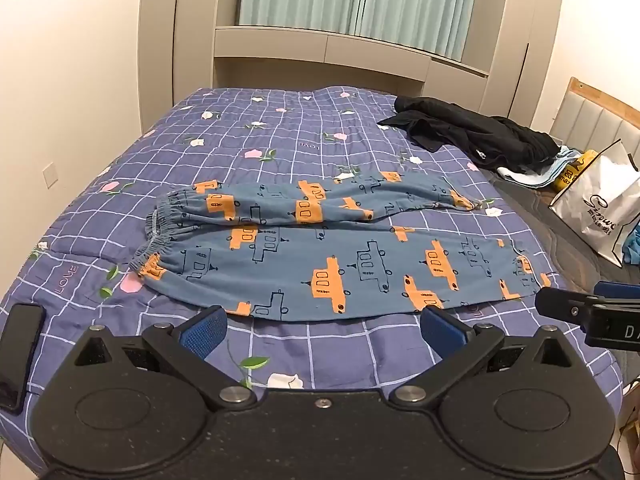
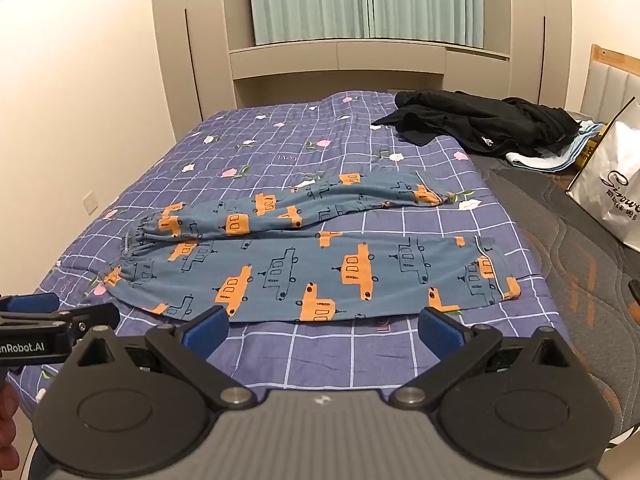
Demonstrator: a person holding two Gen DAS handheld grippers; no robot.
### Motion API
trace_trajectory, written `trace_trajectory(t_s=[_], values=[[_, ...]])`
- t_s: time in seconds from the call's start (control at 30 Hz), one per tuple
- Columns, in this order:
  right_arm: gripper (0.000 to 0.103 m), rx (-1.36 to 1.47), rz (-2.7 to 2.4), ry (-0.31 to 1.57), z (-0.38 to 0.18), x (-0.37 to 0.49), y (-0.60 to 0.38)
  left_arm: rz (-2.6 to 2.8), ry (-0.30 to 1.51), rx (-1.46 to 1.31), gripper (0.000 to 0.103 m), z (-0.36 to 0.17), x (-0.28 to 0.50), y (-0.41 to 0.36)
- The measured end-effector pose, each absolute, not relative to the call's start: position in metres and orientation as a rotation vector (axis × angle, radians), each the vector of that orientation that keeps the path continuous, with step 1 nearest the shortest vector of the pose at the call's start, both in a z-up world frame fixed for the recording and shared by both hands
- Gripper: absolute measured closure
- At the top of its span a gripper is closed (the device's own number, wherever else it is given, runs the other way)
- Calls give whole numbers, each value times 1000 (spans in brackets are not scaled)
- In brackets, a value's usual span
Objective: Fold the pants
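Observation:
Blue pants point(image 1: 320, 252) with orange and outlined car prints lie spread flat across the bed, waistband at the left, leg cuffs at the right, the two legs apart at the cuffs. They also show in the right wrist view point(image 2: 320, 268). My left gripper point(image 1: 324, 326) is open and empty, just short of the near leg's edge. My right gripper point(image 2: 324, 326) is open and empty, also just short of the near leg. The right gripper shows at the right edge of the left wrist view point(image 1: 560, 304); the left gripper shows at the left edge of the right wrist view point(image 2: 80, 316).
The bed has a purple grid quilt point(image 1: 280, 152) with flowers. A pile of black clothes point(image 1: 472, 132) lies at the far right corner. A white shopping bag point(image 1: 600, 208) stands at the right. A dark phone point(image 1: 20, 344) lies at the near left. Cabinets and curtains stand behind.

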State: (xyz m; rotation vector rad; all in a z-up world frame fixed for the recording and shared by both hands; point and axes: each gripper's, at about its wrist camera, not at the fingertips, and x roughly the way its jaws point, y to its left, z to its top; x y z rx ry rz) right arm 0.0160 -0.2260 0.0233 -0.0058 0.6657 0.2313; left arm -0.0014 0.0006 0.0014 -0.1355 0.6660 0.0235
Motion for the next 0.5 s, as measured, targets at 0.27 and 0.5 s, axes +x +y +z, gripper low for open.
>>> trace_trajectory(t_s=[0.27,0.5], values=[[0,1,234,666,24,17,-228,19,667,-139,0,2,-2,0],[0,-2,234,664,23,17,-228,18,668,-142,0,1,0,1]])
